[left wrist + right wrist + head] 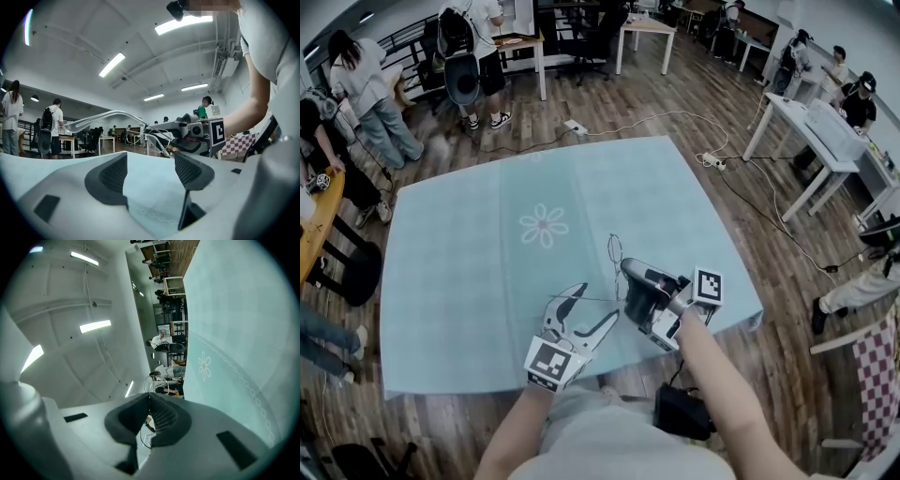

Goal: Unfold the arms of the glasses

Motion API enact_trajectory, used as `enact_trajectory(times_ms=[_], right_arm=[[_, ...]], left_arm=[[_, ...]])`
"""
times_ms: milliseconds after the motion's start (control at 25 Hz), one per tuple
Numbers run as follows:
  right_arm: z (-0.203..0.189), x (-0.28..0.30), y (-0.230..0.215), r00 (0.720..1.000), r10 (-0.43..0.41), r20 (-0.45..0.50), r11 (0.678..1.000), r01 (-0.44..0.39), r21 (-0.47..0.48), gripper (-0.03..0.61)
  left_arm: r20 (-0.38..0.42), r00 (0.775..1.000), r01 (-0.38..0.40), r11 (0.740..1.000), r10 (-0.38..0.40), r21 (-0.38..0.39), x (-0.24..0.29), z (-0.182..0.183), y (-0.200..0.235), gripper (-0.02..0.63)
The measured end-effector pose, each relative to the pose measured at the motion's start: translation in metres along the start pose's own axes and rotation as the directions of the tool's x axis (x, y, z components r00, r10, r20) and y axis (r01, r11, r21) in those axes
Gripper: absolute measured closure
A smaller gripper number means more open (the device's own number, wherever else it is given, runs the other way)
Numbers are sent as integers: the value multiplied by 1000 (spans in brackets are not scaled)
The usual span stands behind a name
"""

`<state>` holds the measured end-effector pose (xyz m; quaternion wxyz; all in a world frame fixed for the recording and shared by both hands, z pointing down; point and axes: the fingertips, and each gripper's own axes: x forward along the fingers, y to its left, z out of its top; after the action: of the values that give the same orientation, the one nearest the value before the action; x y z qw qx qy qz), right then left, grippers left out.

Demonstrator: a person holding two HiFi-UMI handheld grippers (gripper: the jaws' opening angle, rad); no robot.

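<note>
Thin wire-framed glasses [615, 251] hang above the near edge of the light blue tablecloth [478, 281]. My right gripper [625, 273] is shut on the frame. In the right gripper view the wire [150, 380] passes between the closed pads of the right gripper [149, 414]. One clear arm of the glasses [581, 299] sticks out to the left, away from the frame. The left gripper [598, 304] is open just below and beside that arm. In the left gripper view the arm [108, 115] runs above and beyond the left gripper [149, 171], with nothing between its pads [108, 177].
The cloth has a flower print [544, 226] at its middle. A black bag [684, 412] lies on the wood floor by my legs. A cable and power strip [712, 161] trail past the table's far right corner. Several people, desks [825, 141] and chairs stand around.
</note>
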<state>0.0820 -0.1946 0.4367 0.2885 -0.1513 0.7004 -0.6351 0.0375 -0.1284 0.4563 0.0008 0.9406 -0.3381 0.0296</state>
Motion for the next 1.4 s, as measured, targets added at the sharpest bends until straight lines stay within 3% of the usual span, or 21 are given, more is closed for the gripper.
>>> enact_trajectory(times_ms=[320, 880, 1400], right_arm=[[-9, 6, -3, 1000, 7, -12, 1000, -6, 28, 569], [-1, 0, 1, 999, -5, -42, 1000, 5, 15, 569], [-8, -3, 6, 992, 27, -125, 997, -18, 70, 569]], left_arm=[[-27, 999, -42, 999, 42, 15, 7, -4, 7, 305], [-28, 998, -52, 998, 52, 22, 3, 1, 14, 305], [-8, 999, -37, 999, 37, 27, -16, 3, 25, 305]])
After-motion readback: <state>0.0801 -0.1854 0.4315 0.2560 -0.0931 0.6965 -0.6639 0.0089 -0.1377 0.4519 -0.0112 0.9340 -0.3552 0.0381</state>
